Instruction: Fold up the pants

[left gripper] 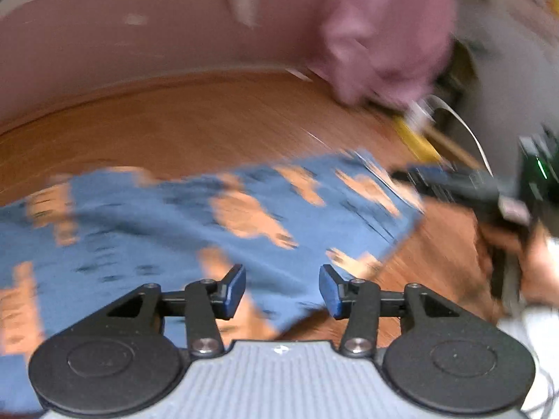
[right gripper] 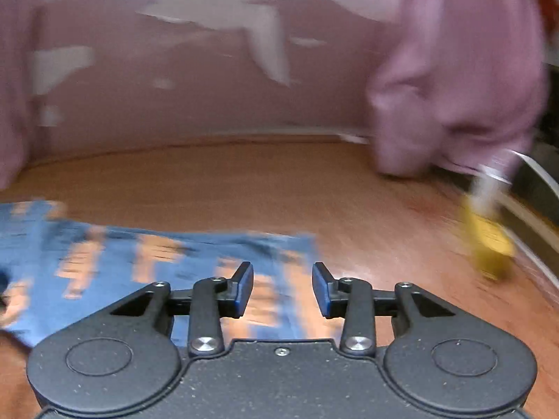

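Both claws, left [left gripper: 282, 288] and right [right gripper: 282, 288], spread and empty above the pants [left gripper: 146, 223]; approach step, next needs an edge pinched.

Both views motion-blurred. Wooden tabletop [right gripper: 244, 181], warm orange-brown, grain faintly visible, meets a pink wall [right gripper: 209, 97] along its far edge. Wall paint patchy, with pale grey-white patches [right gripper: 269, 45] where the pink has peeled. Pink cloth [right gripper: 454, 87] hangs at the right, its lower end reaching the table's far edge. Yellow object [right gripper: 489, 244] near the table's right side; too blurred to identify. Light even, indoor.
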Demonstrator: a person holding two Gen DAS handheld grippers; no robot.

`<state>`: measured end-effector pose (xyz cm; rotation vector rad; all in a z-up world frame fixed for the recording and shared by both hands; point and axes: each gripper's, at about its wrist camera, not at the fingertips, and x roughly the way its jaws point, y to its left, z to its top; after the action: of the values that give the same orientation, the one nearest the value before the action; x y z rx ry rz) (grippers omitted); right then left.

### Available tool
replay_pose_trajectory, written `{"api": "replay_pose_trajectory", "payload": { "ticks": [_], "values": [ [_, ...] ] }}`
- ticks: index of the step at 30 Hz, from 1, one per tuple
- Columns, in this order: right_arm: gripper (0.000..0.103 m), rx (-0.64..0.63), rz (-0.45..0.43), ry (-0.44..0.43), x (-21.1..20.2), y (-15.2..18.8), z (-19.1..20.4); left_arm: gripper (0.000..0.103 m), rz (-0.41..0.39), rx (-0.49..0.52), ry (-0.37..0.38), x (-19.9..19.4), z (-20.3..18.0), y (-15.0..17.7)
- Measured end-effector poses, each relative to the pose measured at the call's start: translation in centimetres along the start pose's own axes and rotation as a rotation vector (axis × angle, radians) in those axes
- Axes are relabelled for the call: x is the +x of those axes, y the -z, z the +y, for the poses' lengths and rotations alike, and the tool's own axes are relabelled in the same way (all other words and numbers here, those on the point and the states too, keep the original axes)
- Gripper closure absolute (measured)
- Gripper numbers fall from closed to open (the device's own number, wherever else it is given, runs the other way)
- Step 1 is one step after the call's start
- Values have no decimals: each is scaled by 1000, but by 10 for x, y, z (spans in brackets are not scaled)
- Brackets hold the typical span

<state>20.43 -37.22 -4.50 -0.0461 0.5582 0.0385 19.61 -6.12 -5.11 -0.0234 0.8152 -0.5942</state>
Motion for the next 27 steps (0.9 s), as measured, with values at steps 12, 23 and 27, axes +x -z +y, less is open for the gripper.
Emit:
{"api": "replay_pose_trajectory", "payload": {
  "ticks": [12, 23, 27],
  "values": [
    [71, 21, 162, -61, 25, 8, -4, 67, -55, -416, -486, -69, 141, 50],
    [20, -15, 47, -184, 8, -11, 10, 33, -18, -182, -461, -90, 109, 40],
    [15, -182, 16, -381, 35, -48, 44, 26, -18, -124, -459, -67, 111, 1]
  ]
}}
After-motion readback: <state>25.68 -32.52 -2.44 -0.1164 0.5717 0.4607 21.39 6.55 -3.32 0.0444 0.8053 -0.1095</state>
